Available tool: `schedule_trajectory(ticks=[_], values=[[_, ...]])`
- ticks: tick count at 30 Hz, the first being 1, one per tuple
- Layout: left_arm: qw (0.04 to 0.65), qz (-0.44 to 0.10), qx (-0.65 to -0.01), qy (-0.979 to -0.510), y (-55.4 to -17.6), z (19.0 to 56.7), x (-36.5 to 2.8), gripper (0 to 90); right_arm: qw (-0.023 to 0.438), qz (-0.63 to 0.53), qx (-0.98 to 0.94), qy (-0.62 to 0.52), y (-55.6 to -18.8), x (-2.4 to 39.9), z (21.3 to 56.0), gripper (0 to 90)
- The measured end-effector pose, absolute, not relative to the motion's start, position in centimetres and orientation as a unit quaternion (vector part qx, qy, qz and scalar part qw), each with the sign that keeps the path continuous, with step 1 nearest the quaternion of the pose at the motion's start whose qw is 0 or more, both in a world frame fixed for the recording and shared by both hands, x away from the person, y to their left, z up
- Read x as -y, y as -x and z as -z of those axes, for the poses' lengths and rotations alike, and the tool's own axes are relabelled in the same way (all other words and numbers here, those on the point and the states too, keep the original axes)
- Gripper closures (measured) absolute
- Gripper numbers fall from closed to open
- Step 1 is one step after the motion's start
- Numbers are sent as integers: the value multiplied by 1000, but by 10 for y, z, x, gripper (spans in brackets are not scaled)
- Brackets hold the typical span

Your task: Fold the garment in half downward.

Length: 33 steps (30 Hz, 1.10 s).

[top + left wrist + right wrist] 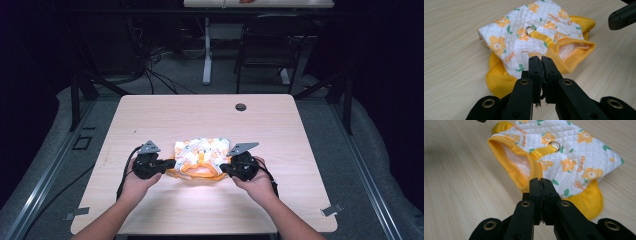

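Note:
A small quilted pet garment [202, 150], white with orange flowers and yellow trim, lies flat on the wooden table [200, 115] near its front middle. A yellow strap with a metal ring [530, 30] runs along its back. My left gripper [167, 164] is shut on the garment's left edge, its jaws pressed together at the yellow hem [540, 59]. My right gripper [225, 167] is shut on the yellow collar rim [540, 180] at the garment's right side. The garment [574, 147] shows an open, yellow-edged neck hole with a pale lining [517, 160].
A round cable hole [240, 107] sits at the table's far side. Beyond the table stand a dark chair [270, 45] and a desk leg [207, 55], with cables on the floor. The right gripper's jaw [622, 15] shows at the top right of the left gripper view.

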<state>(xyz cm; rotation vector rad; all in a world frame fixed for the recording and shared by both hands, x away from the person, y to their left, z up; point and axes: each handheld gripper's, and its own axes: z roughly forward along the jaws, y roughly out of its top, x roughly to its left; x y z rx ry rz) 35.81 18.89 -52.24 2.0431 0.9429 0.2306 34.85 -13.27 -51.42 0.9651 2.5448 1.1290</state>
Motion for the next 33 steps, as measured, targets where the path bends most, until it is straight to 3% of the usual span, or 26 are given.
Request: schedule_trajectory(ticks=[8, 17, 33], values=[[439, -92, -381, -809, -341, 523, -204, 838, 108, -384, -857, -325, -336, 145, 510, 864], [438, -99, -385, -806, -322, 530, -218, 752, 116, -393, -851, -330, -315, 159, 512, 818], [441, -102, -389, -802, -302, 561, -223, 591, 124, -385, -848, -344, -288, 165, 542, 624]])
